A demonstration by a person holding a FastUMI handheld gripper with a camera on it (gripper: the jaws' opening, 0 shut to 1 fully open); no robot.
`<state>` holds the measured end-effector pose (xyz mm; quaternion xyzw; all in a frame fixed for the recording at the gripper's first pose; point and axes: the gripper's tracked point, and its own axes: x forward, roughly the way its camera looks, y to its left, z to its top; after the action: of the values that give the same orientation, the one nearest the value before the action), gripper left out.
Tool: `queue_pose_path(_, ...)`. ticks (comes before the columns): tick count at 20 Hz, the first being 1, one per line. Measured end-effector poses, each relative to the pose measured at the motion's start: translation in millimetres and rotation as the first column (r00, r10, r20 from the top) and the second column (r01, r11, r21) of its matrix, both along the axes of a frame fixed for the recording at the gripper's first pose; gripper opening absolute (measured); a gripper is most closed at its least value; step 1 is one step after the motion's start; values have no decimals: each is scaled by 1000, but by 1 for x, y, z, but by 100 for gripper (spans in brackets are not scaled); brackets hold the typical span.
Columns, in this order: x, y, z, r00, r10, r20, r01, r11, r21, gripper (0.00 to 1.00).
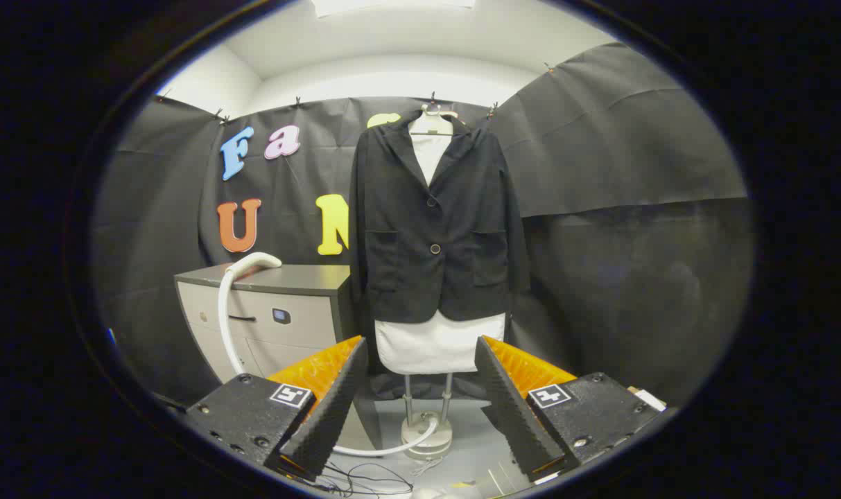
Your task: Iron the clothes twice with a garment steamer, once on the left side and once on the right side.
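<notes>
Jacket (434,229) hangs beyond hand-held gripper (420,409) — fingers spread wide, holding nothing.

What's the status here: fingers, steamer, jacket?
Gripper fingers open, holding nothing. Steamer head lies on the grey cabinet, hose trailing down. Black jacket hangs on its stand beyond the fingers. Nothing between fingers and jacket.
</notes>
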<state>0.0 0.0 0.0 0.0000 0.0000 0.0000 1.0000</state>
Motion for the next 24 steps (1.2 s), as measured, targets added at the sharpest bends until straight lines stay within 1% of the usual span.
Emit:
queue_pose_path(11,5,13,9,999,-37,-12,37,999,-6,99)
queue_pose_path(15,21,42,30,1000,-18,-12,18,1000,1,99)
queue_pose_path(17,35,67,45,1000,0,-13,0,1000,5,99)
queue_pose_path(21,75,143,78,993,115,-9,-115,993,-19,99)
queue_pose_path(24,110,206,90,979,194,-55,-195,981,-14,99)
